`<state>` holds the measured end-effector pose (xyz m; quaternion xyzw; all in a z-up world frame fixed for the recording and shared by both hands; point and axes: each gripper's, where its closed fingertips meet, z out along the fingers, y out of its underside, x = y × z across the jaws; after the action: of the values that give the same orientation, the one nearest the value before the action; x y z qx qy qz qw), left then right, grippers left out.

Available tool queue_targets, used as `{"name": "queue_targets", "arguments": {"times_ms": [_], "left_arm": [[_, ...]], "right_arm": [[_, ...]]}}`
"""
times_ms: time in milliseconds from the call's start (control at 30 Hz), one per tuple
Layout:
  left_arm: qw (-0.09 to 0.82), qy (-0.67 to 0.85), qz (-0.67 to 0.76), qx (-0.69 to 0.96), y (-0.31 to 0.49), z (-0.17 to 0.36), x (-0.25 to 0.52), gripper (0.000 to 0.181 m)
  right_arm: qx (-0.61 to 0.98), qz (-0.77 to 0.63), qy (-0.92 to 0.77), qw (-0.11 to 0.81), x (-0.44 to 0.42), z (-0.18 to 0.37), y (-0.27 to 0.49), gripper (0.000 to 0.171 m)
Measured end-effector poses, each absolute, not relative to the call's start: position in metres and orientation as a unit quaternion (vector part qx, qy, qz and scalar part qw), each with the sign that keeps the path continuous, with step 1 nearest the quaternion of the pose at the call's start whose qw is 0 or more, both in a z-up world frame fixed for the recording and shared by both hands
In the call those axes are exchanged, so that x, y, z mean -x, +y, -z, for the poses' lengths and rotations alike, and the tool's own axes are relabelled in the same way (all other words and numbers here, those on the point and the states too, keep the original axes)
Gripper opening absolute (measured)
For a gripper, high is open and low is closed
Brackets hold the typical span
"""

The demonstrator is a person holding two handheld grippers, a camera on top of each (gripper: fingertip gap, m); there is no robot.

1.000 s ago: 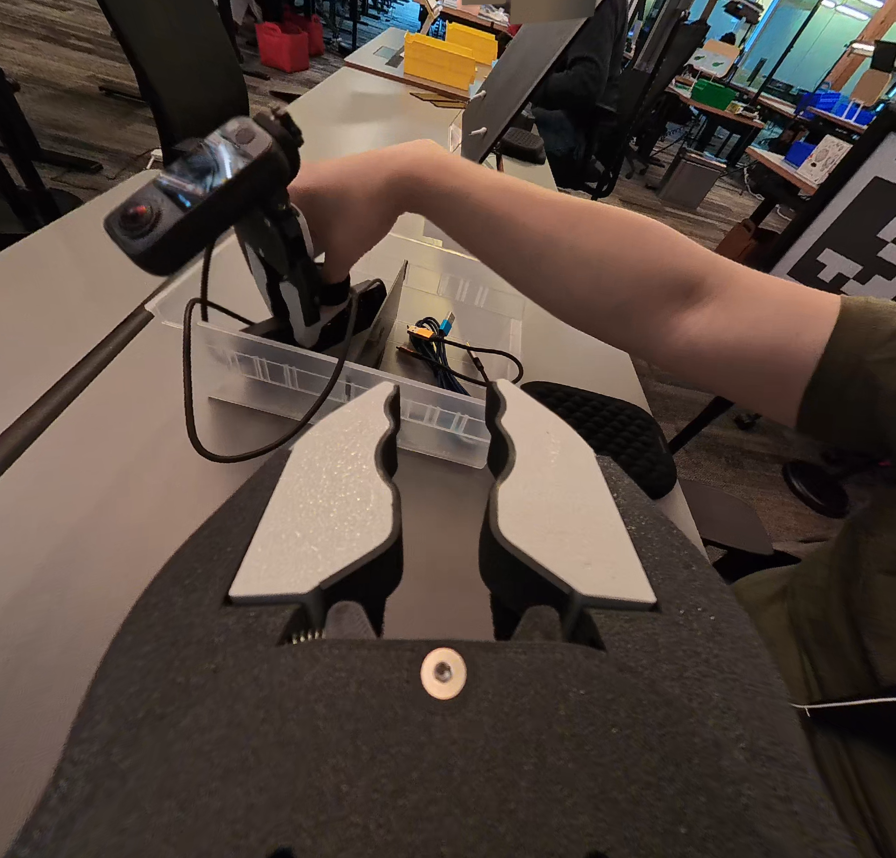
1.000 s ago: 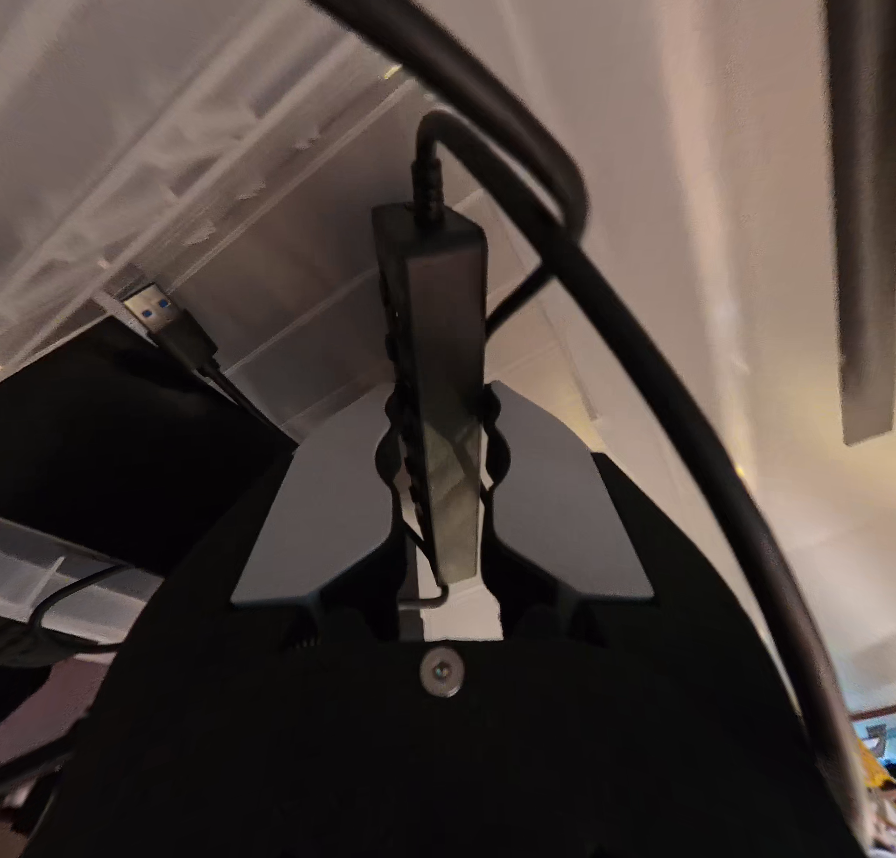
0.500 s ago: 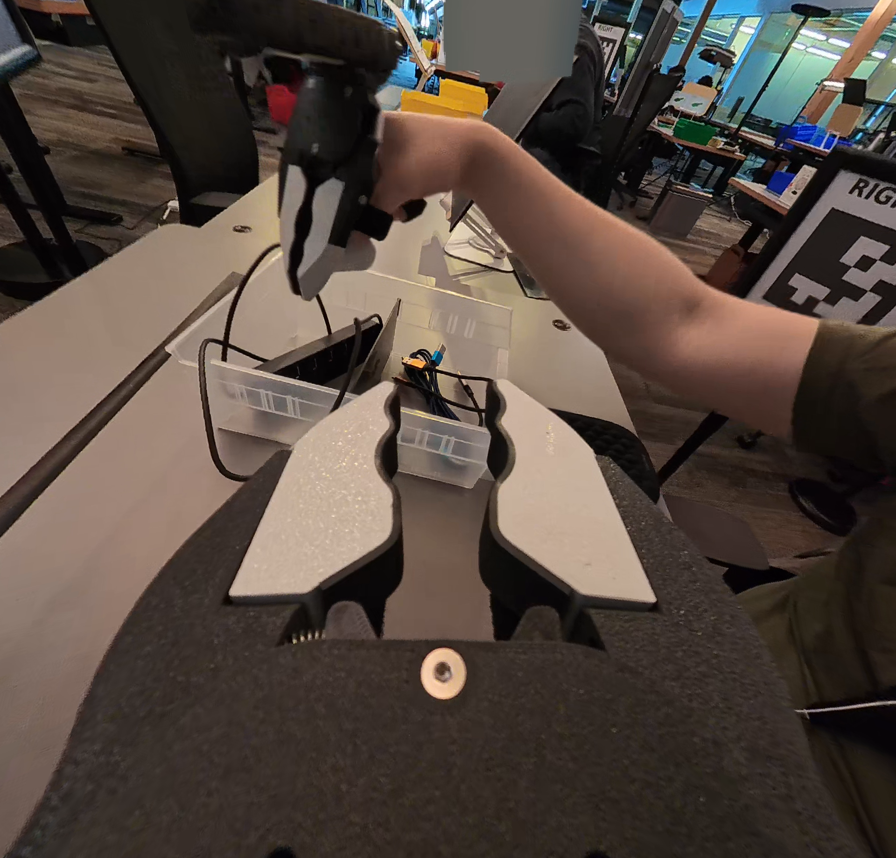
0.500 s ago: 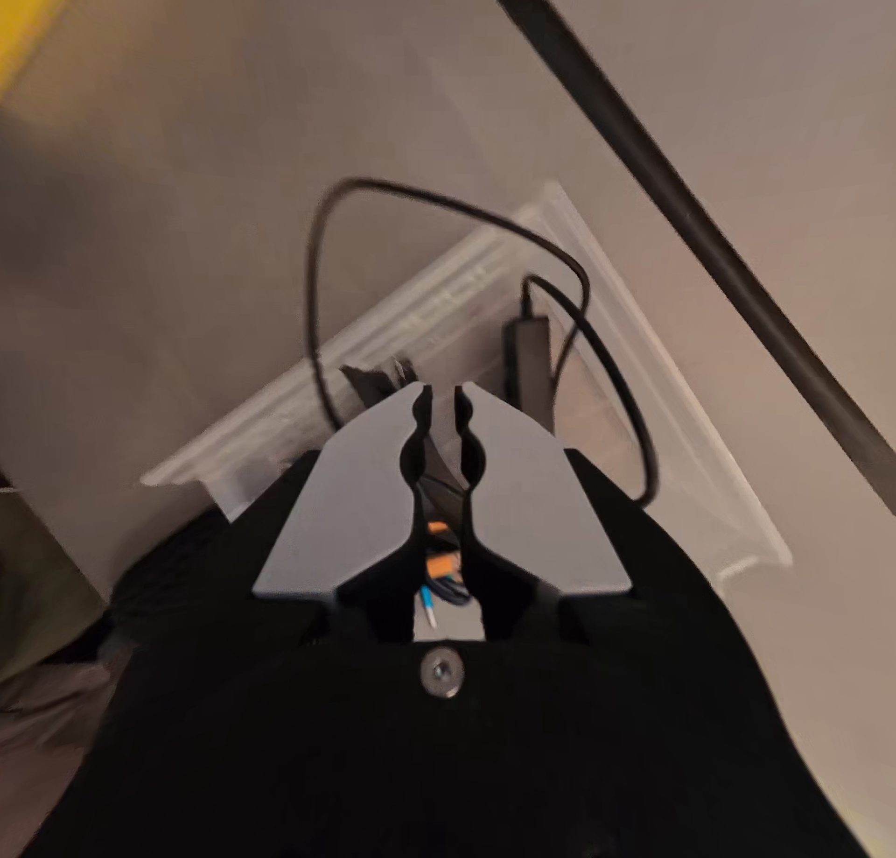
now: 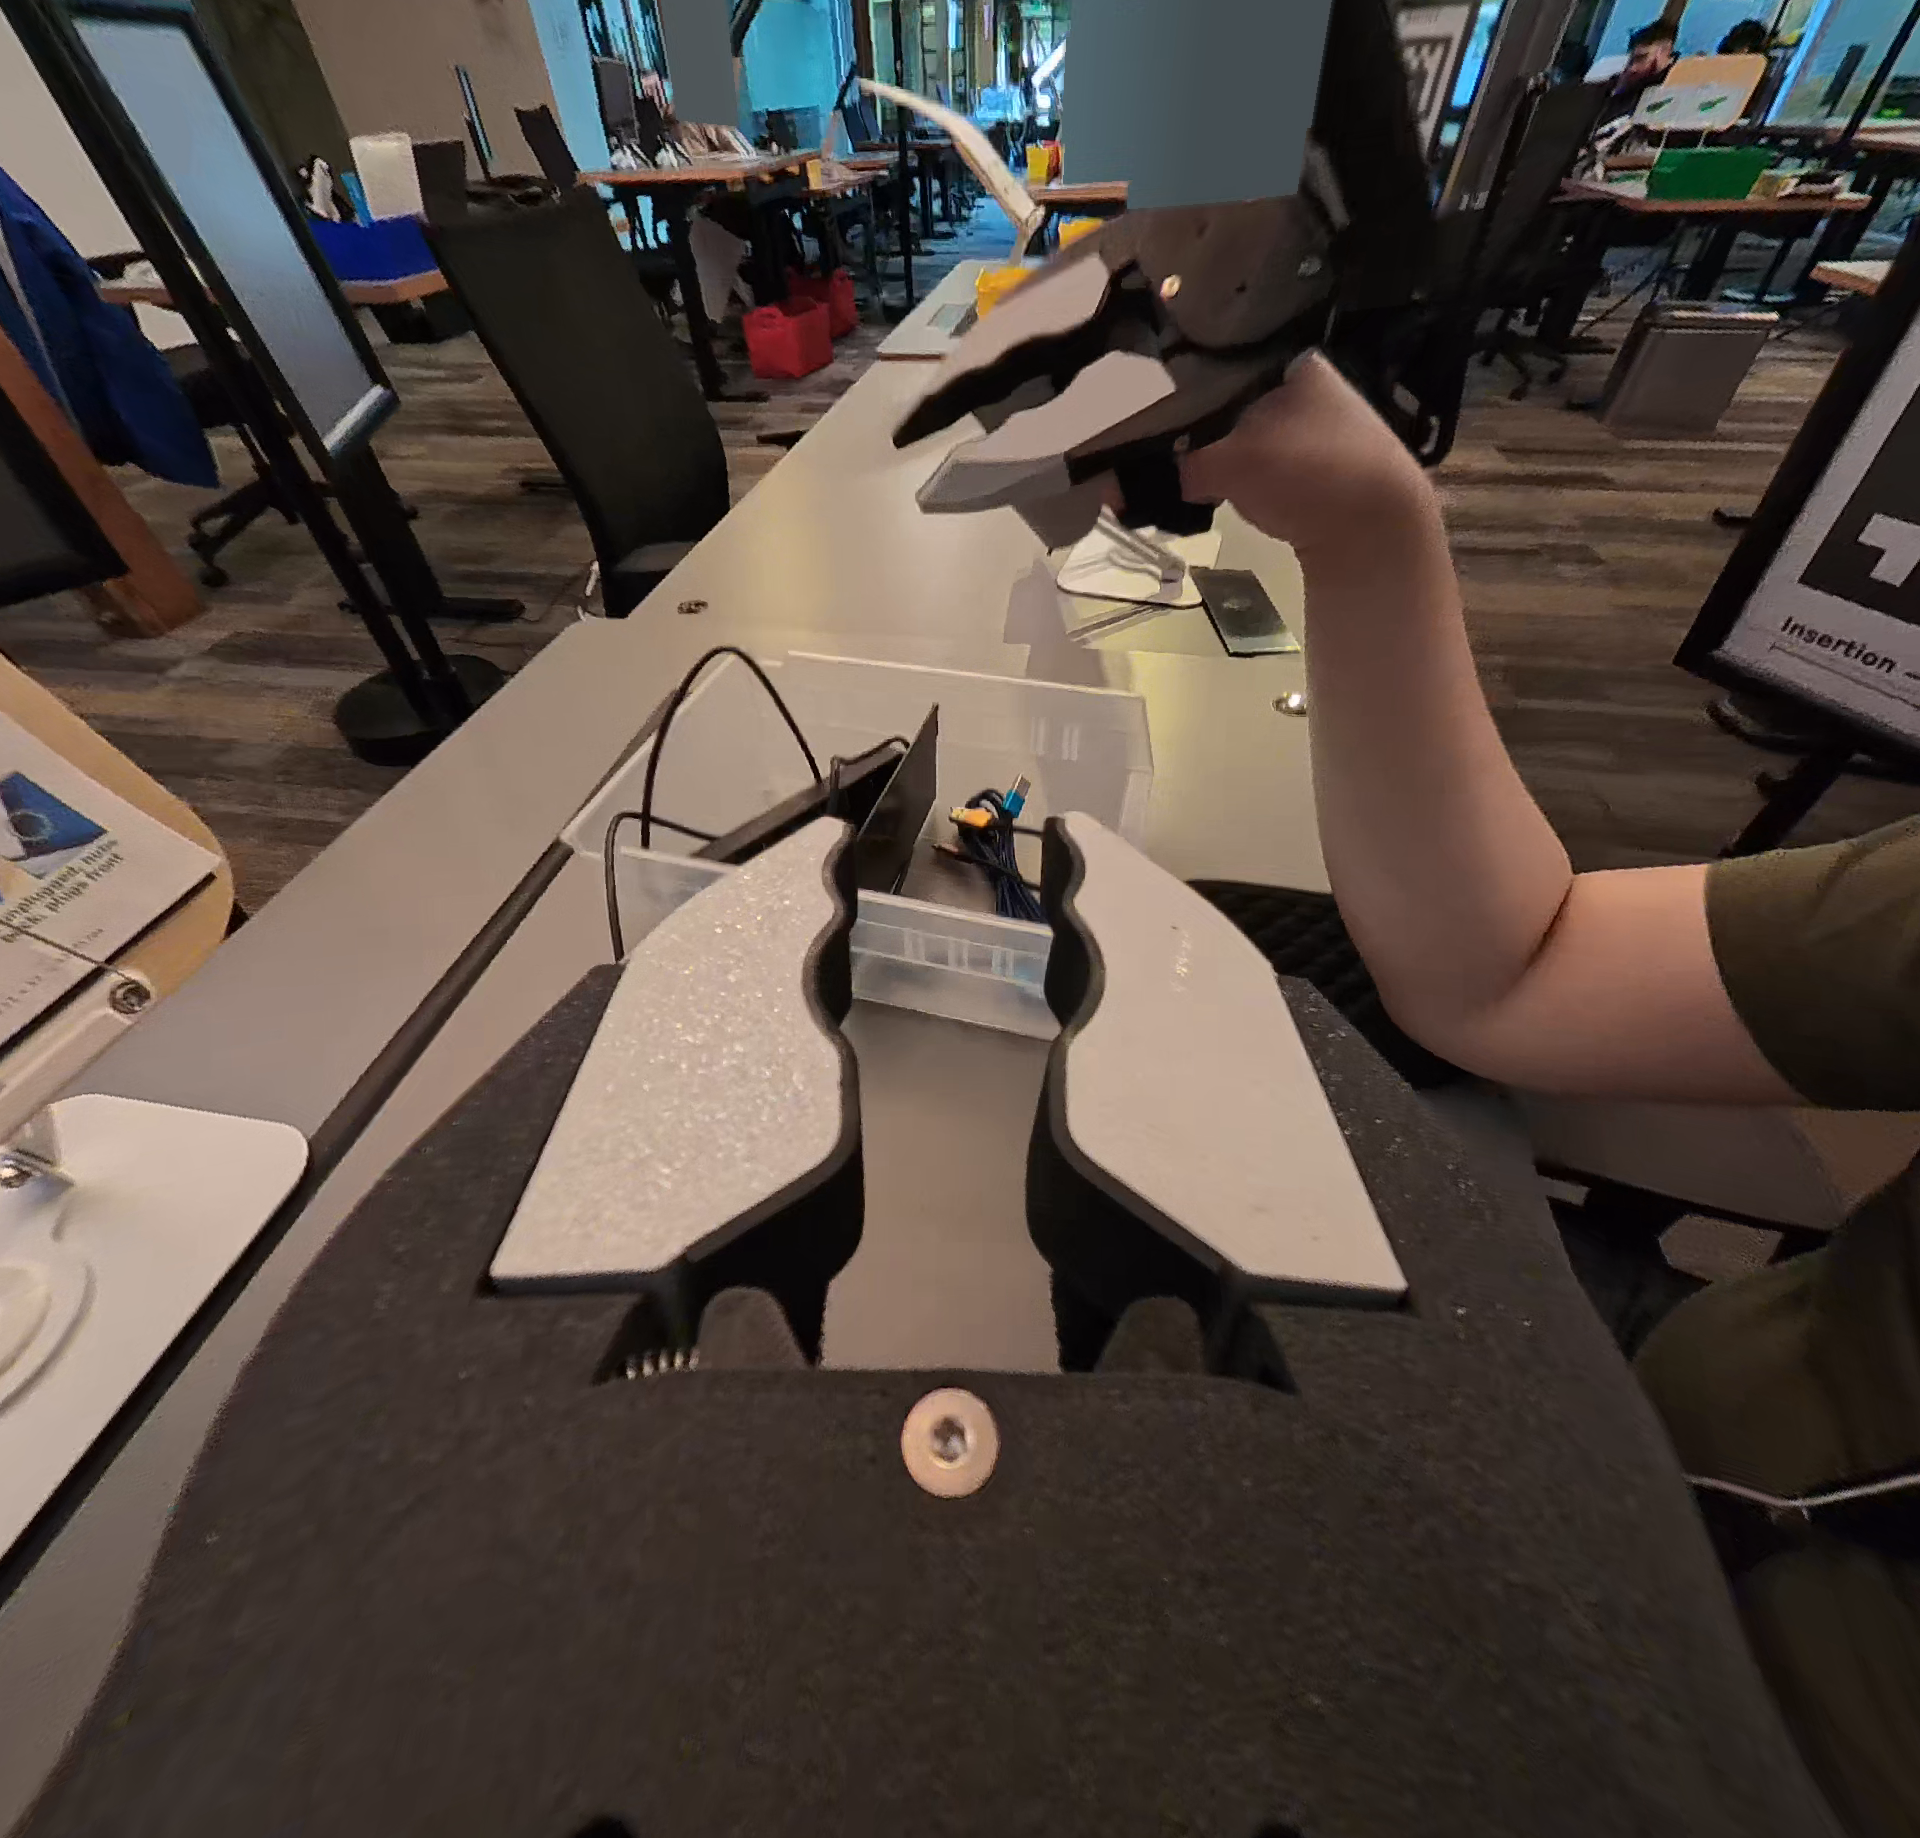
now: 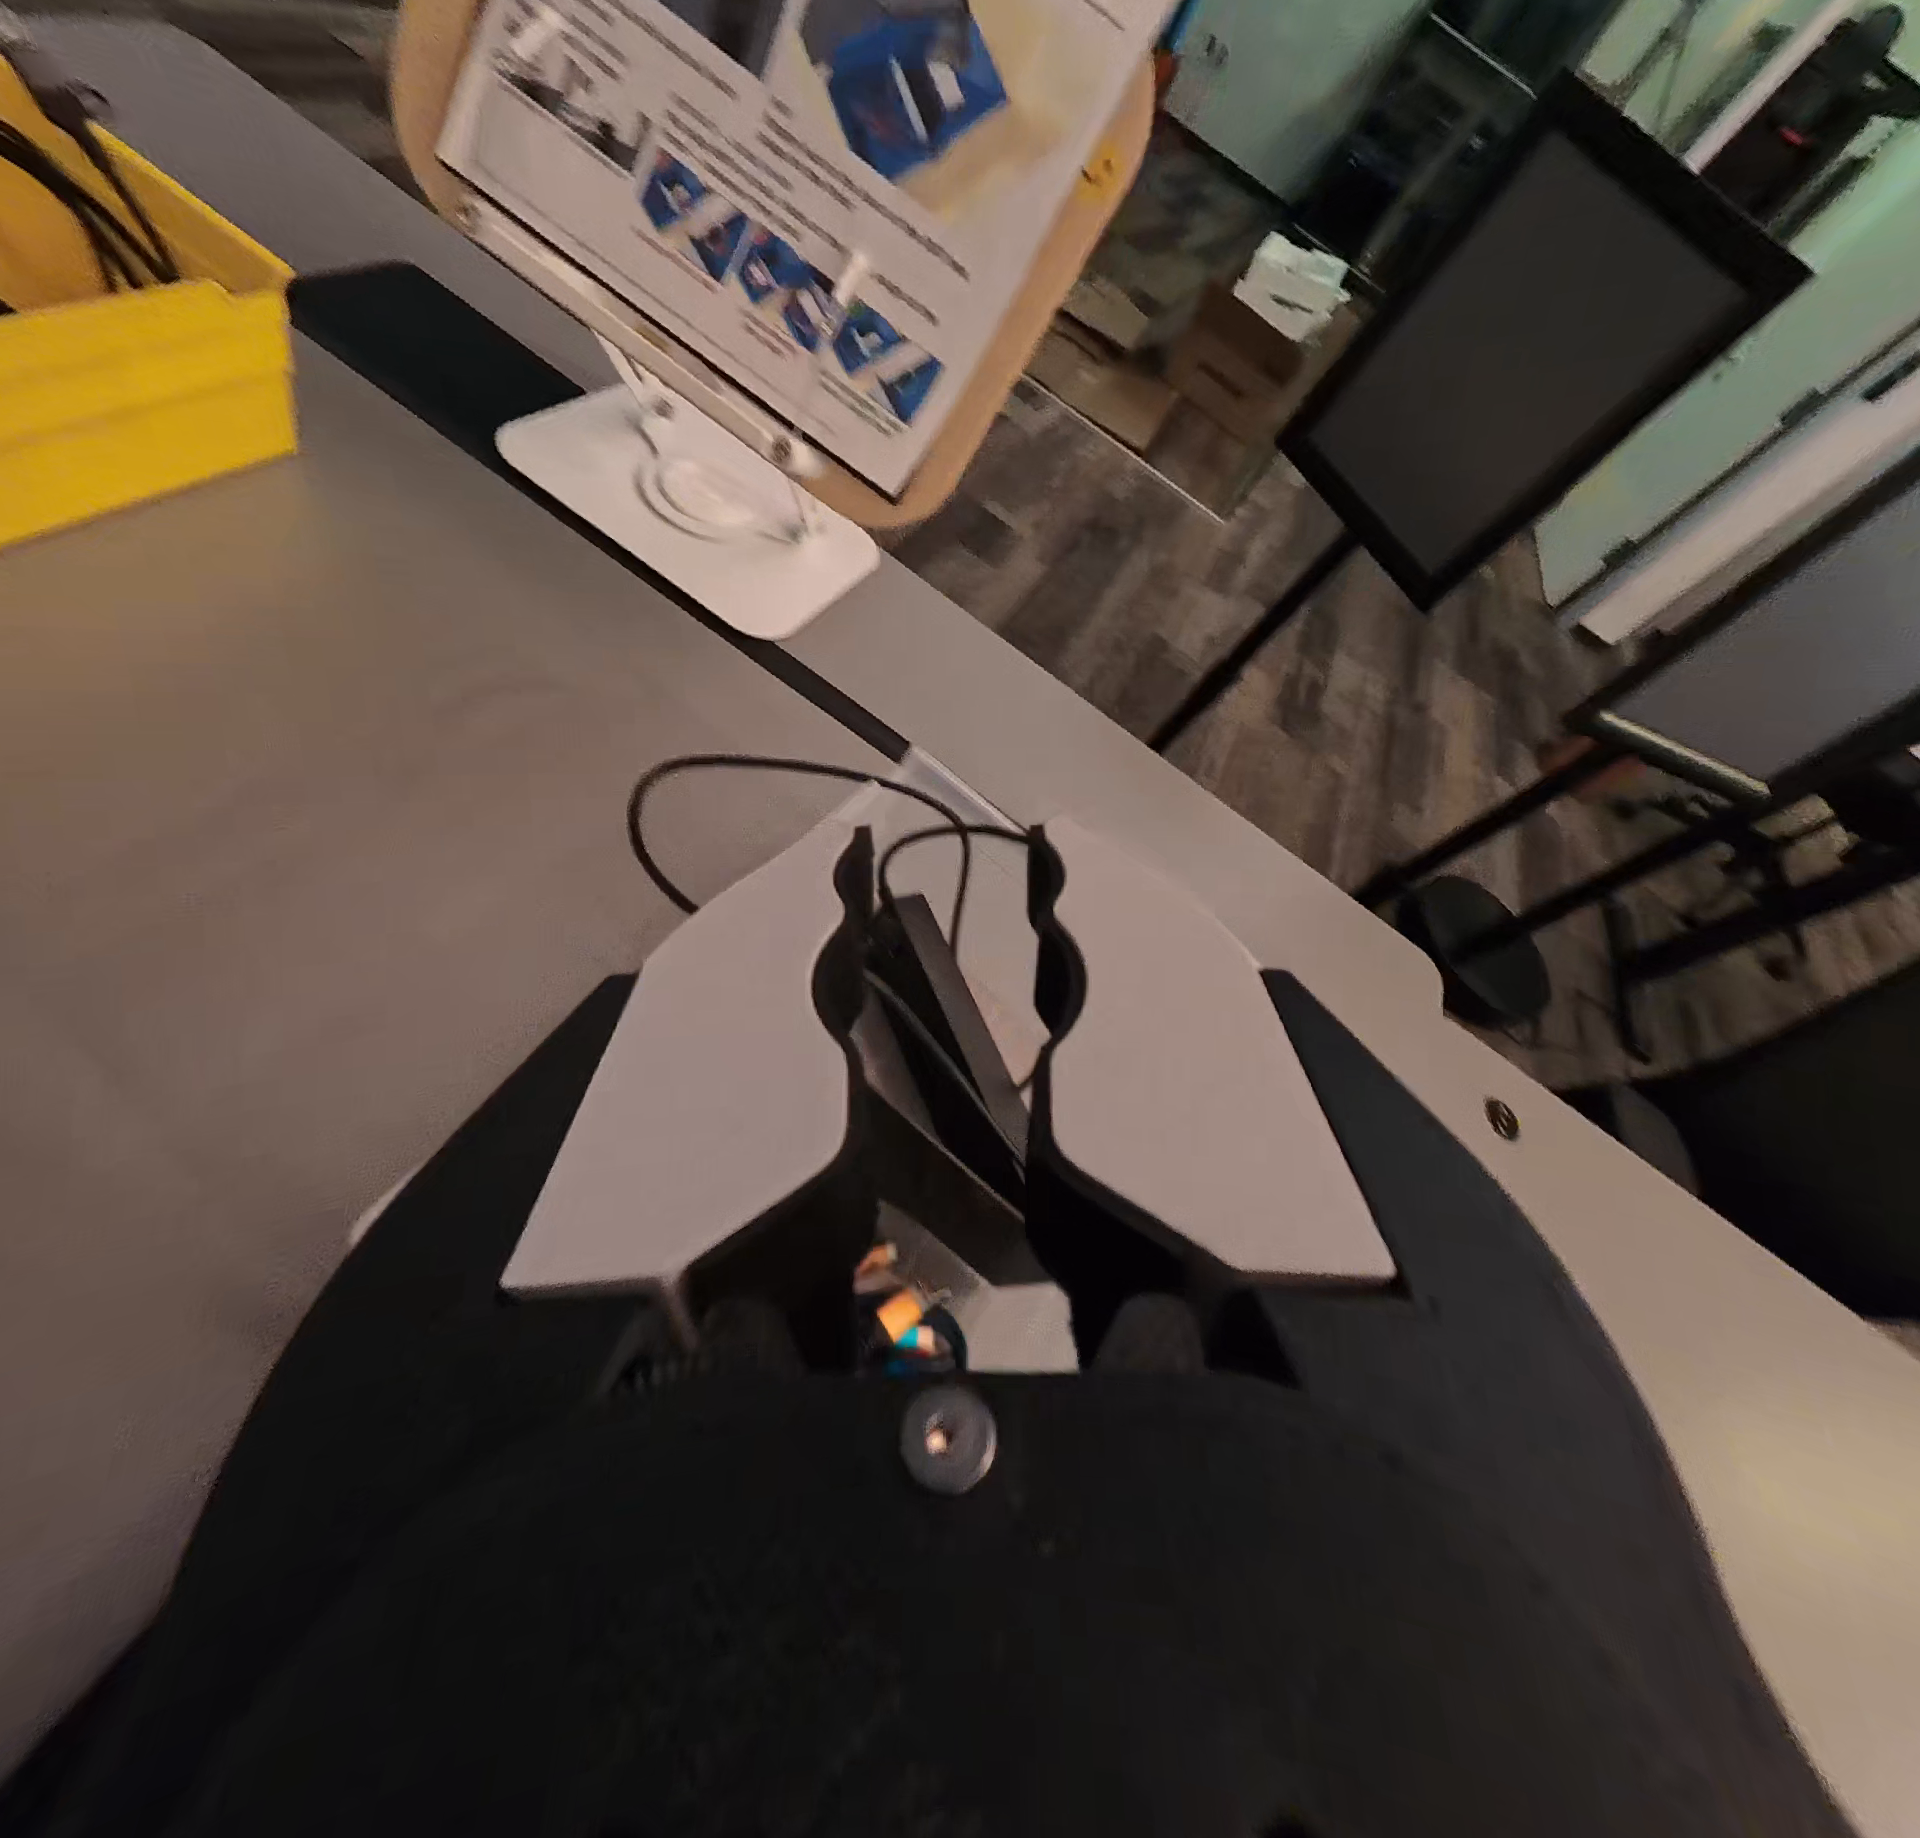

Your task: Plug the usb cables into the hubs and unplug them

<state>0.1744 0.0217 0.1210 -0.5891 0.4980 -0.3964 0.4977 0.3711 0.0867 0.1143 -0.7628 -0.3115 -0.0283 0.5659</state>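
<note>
A clear plastic bin [image 5: 945, 957] stands on the grey table, split by a black divider [image 5: 899, 801]. Its left compartment holds a black USB hub [image 5: 800, 812] with its black cable looping out. Its right compartment holds a bundle of blue USB cables [image 5: 1003, 843] with orange and blue plugs. My left gripper [image 5: 945, 853] is open and empty, just short of the bin. My right gripper [image 5: 935, 458] is raised high above the bin, open and empty. In the right wrist view this gripper [image 6: 948, 853] looks down on the hub [image 6: 945, 978] far below its fingers.
An instruction board on a white stand [image 6: 790, 178] is at the table's left edge, also in the left wrist view [image 5: 62, 905]. A yellow bin [image 6: 125, 365] sits farther along the table. A marker board [image 5: 1860, 541] stands to the right. A person's forearm [image 5: 1403, 749] reaches over the table's right side. One gripper's finger ends stand about 20 cm off the other's.
The right gripper had the hub between its fingers down in the bin, left it there, rose, closed on air, then opened again high above. The left gripper stayed open and drew back slightly.
</note>
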Motion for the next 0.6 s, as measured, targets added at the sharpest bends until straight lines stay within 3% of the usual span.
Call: {"name": "queue_targets", "arguments": {"times_ms": [167,333,600], "left_arm": [[0.490,0.485,0.454,0.564,-0.003,-0.132,-0.194,0.033],[0.476,0.502,0.403,0.599,-0.012,-0.120,-0.194,0.033],[0.472,0.441,0.243,0.724,0.039,-0.111,-0.052,0.035]], "right_arm": [[0.766,0.033,-0.249,0.591,-0.408,-0.121,0.091,0.029],[0.710,0.013,-0.232,0.665,-0.390,-0.156,0.095,0.029],[0.683,-0.022,-0.299,0.666,-0.340,-0.159,0.095,0.030]]}}
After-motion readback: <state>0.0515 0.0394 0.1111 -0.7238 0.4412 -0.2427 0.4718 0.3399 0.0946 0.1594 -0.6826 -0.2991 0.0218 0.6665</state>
